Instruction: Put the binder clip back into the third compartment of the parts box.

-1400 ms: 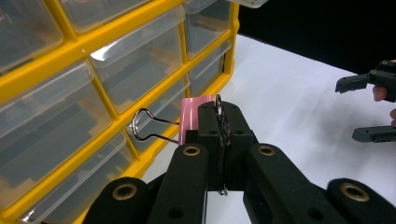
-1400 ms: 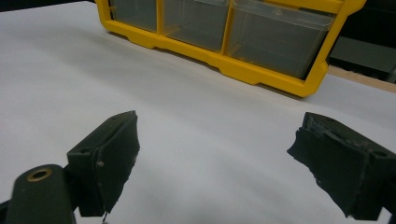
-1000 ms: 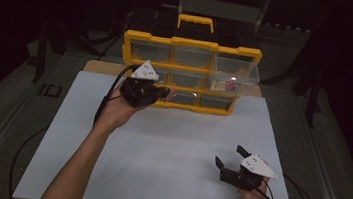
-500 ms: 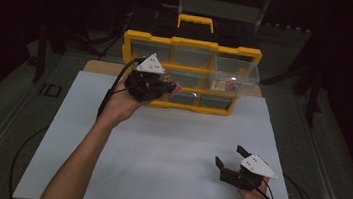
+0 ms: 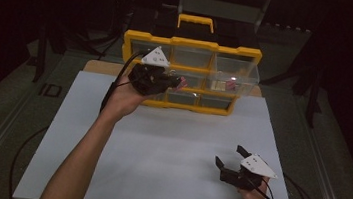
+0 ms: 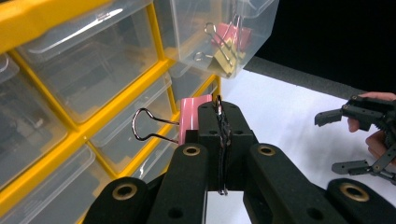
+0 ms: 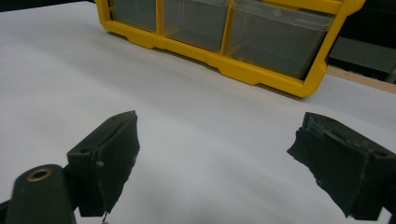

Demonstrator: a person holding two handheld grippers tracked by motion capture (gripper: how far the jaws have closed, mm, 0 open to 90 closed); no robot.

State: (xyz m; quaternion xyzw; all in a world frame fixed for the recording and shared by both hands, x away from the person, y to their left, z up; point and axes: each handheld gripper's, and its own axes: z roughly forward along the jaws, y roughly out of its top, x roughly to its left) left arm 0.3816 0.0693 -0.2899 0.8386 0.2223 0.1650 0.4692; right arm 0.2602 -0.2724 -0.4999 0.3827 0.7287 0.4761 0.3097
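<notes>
High view: left gripper (image 5: pixel 175 82) held up in front of the yellow drawer organizer (image 5: pixel 191 45) at the far edge of the white table (image 5: pixel 159 143), jaws pressed together on a pink binder clip (image 5: pixel 182 83). Left gripper view: clip (image 6: pixel 194 119) pinched by one wire handle, its pink body and the other wire loop stick out left of the jaws. It sits just below and near the pulled-out clear drawer (image 6: pixel 224 32), which holds more clips. Right gripper (image 5: pixel 232 161) rests on the table near right, well apart, jaws spread wide, nothing between them.
</notes>
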